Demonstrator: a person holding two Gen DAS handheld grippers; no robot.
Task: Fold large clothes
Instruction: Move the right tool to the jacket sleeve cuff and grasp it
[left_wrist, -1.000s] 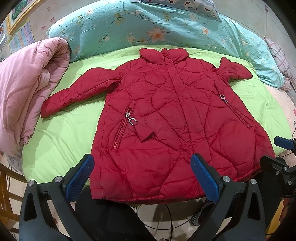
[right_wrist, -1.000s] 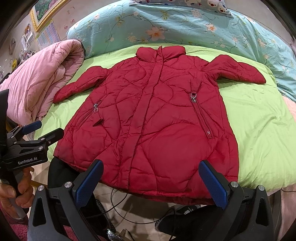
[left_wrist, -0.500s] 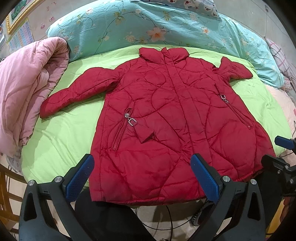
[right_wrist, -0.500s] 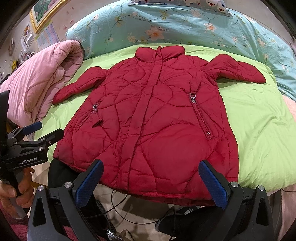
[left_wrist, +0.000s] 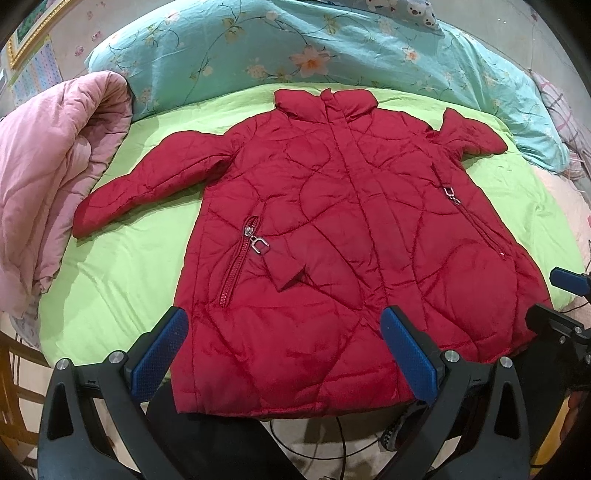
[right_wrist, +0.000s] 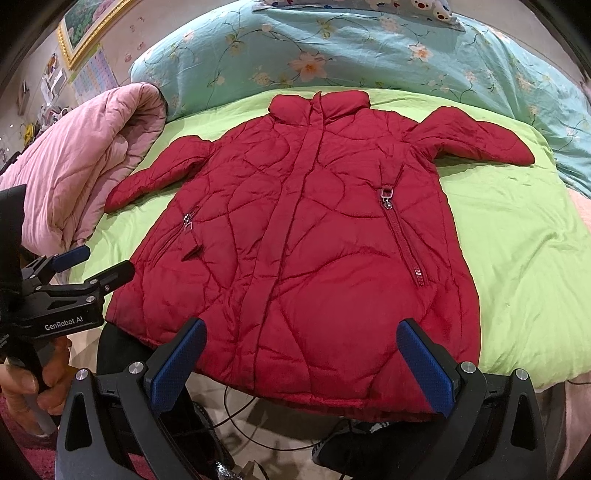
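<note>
Item: red coat (left_wrist: 332, 236), quilted and zipped, lying flat and face up on the green sheet (left_wrist: 122, 266), collar toward the blue quilt (left_wrist: 295, 48), hem overhanging the near edge. We judge it puffy, light, soft and somewhat slippery; best pinched at a cuff or hem corner. Our left gripper (left_wrist: 284, 354) and right gripper (right_wrist: 303, 365) hover spread wide, empty, just short of the hem.

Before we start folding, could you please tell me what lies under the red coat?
The red coat lies flat on a green sheet, whose bare parts show on both sides. Its hem overhangs the bed edge. Anything directly beneath the coat is covered.
</note>
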